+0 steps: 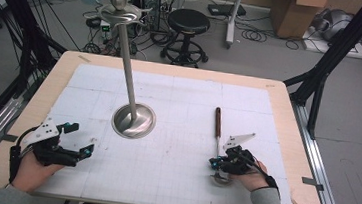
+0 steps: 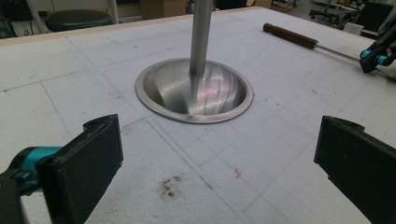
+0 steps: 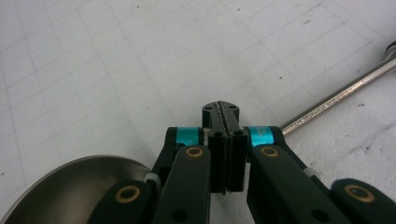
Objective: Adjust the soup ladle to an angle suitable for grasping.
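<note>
Nearest us, our left gripper (image 1: 79,141) rests at the near left of the bench (image 1: 288,112), jaws spread wide with nothing between them. At the near right, our right gripper (image 1: 214,162) has its jaws pressed together, sitting over the ladle (image 1: 217,135); whether they pinch its thin shaft we cannot tell. The ladle lies pointing away, bowl near, brown handle far. Farther, at mid-bench, the steel stand (image 1: 133,120) rises between the grippers. Beyond the bench a black stool (image 1: 188,22) stands on the floor.
</note>
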